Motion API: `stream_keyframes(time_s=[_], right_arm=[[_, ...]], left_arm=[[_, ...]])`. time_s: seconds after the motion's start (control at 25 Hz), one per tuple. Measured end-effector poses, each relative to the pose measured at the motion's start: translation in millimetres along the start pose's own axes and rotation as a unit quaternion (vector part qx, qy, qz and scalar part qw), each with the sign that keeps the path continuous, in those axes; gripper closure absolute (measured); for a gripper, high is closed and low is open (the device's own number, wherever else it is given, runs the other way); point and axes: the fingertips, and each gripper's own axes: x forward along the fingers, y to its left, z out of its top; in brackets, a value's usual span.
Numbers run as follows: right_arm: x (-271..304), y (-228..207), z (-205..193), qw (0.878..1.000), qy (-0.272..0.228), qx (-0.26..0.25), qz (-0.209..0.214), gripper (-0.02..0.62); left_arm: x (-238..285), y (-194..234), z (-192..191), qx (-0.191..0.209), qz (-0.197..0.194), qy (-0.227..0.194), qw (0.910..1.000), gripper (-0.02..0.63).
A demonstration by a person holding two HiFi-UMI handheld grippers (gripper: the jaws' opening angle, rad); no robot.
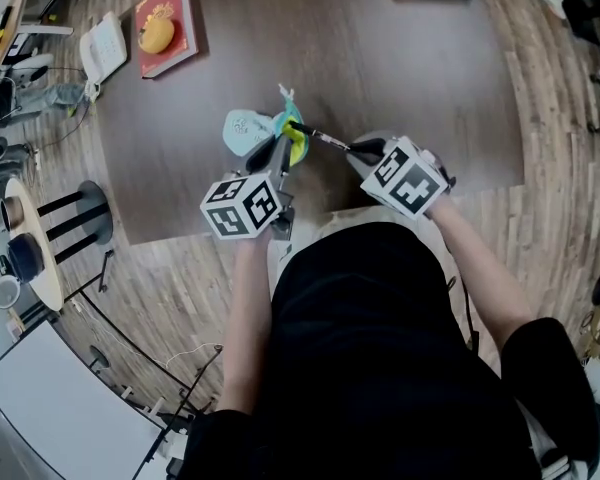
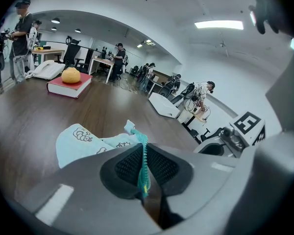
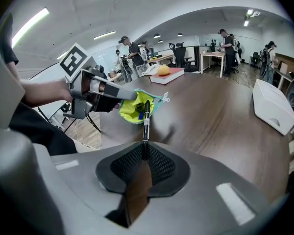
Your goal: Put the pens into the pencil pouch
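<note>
While I watched the feeds from my remote station, the left claw (image 1: 280, 160) was closed almost fully on the teal zipper edge (image 2: 143, 163) of the pencil pouch (image 1: 246, 130). It held the mouth up and open, and the pale blue body seemed to rest on the worktop (image 1: 380, 58). This grip was only on a thin strip of the zipper. I judged that any push on the lip could pull the strip out of the pads, and then the mouth would fall shut.

To the right of it, the yellow lining (image 3: 131, 109) showed inside the opening, with a blue thing (image 3: 139, 114) in it, perhaps another pen. The black pen (image 3: 146, 124) pointed at this opening, with its tip at the rim; I could not tell whether it was already inside.

Further right, the right claw (image 3: 144, 155) was clamped narrow on the rear end of the pen only. With such a long free length, I feared the pen would swing in the pads if the tip caught on the zipper teeth. If the claw let go too early, the pen could tip out onto the worktop.
</note>
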Motion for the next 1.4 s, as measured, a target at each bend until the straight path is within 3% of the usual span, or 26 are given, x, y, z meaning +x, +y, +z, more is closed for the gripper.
stream_keyframes(time_s=[0.44,0.96,1.4], right_arm=[[30.5,14.0,0.7,0.999,0.023,0.003,0.029,0.552],[55.0,7.7,11.4,0.998,0.049,0.022,0.024,0.552],[67.7,12.5,29.7,0.999,0.038,0.024,0.026,0.551]], left_arm=[[-1.1,1.8,-2.0,-0.001,-0.001,0.003,1.0000,0.583],[-2.9,0.4,-6.9,0.000,-0.009,0.008,0.9999,0.583],[-3.8,-2.4,-12.3,0.000,-0.017,0.014,0.9998,0.583]])
